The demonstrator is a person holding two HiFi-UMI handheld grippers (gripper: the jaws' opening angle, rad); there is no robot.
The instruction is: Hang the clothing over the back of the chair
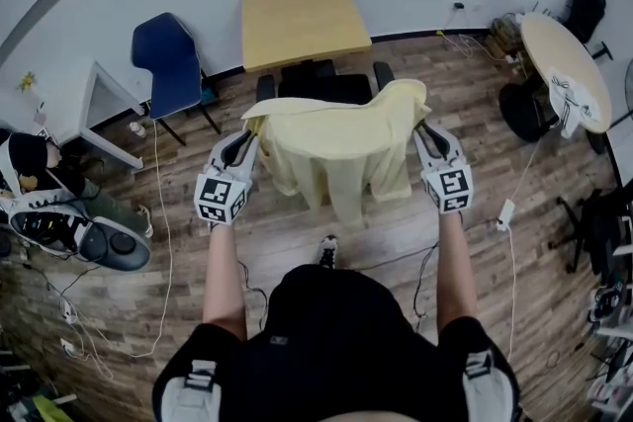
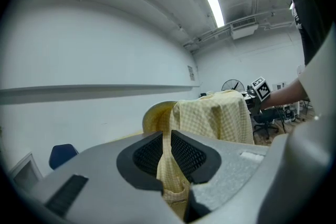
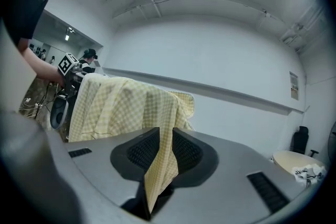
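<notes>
The left gripper (image 1: 245, 139) and right gripper (image 1: 425, 133) are clamping the yellow checked shirt (image 1: 341, 148), stretching it sideways over the mid-frame black chair (image 1: 315, 84).

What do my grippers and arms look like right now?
The left gripper and right gripper match: grey moulded bodies, black mesh-textured pads, and a white cube of black square markers on each. No cables show on them. The person wears a black top; no sleeves reach the forearms.
</notes>
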